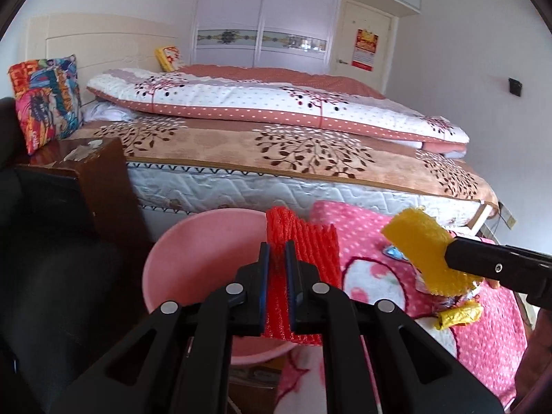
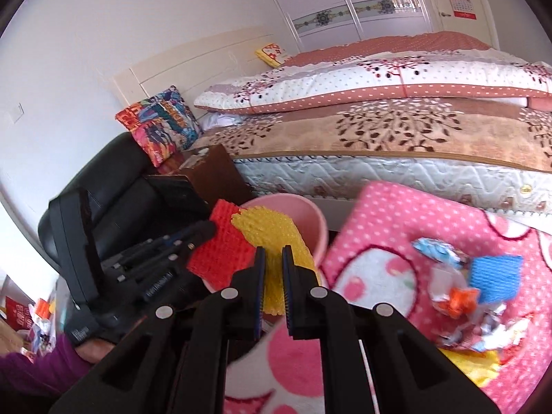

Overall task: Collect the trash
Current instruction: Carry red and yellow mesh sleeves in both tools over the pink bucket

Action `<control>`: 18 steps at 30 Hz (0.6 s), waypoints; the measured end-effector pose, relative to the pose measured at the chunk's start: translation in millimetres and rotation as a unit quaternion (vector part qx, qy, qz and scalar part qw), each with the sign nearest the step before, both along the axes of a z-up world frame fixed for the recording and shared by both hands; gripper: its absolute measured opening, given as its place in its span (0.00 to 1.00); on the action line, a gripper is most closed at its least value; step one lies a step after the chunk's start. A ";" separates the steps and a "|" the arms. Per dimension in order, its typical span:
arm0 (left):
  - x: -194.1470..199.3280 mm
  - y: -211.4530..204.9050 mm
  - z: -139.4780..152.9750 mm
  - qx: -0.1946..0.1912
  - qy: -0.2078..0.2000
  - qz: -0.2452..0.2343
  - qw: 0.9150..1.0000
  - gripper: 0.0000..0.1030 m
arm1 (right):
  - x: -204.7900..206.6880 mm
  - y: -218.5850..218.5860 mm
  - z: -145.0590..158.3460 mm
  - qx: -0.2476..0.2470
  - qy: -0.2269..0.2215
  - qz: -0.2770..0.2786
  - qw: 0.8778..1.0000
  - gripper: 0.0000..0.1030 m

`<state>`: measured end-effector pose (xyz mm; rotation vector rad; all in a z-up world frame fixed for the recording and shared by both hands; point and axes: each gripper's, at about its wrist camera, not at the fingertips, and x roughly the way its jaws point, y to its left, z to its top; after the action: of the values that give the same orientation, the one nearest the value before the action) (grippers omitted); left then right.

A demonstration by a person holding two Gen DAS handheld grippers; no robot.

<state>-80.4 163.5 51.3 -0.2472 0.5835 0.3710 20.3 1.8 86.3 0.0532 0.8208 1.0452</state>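
Observation:
My left gripper (image 1: 277, 246) is shut on a red foam fruit net (image 1: 307, 241) and holds it over the right rim of a pink basin (image 1: 193, 255). My right gripper (image 2: 273, 253) is shut on a yellow foam net (image 2: 272, 233) beside the basin (image 2: 312, 217); in the left wrist view the right gripper (image 1: 448, 252) holds the yellow net (image 1: 424, 245) above the pink blanket. The red net (image 2: 220, 245) and the left gripper (image 2: 203, 231) show at left in the right wrist view. More trash lies on the blanket: a blue foam net (image 2: 496, 277), crumpled wrappers (image 2: 455, 302) and a yellow wrapper (image 1: 459, 314).
The pink dotted blanket (image 1: 483, 345) covers a low surface by a bed (image 1: 276, 158). A brown wooden nightstand (image 1: 93, 172) and a black chair (image 2: 114, 186) stand left of the basin. A colourful pillow (image 1: 45, 96) leans at the headboard.

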 end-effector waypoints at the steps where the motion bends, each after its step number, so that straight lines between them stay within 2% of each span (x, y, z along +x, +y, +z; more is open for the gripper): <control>1: -0.9 3.6 -0.4 -0.002 -0.001 0.004 1.000 0.08 | -0.9 6.9 -1.6 0.007 0.007 0.001 1.000 0.09; 8: -4.0 24.1 -6.6 0.019 -0.003 0.017 1.000 0.08 | -4.2 38.6 -20.4 0.001 0.038 0.003 0.999 0.09; 18: 2.2 54.3 -25.5 -0.006 0.001 0.012 1.000 0.08 | 9.9 71.6 -40.3 -0.021 0.054 -0.024 0.998 0.09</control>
<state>-78.2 217.8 25.8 -0.2651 0.5847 0.3907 30.1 73.4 45.9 0.0943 0.9345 0.9871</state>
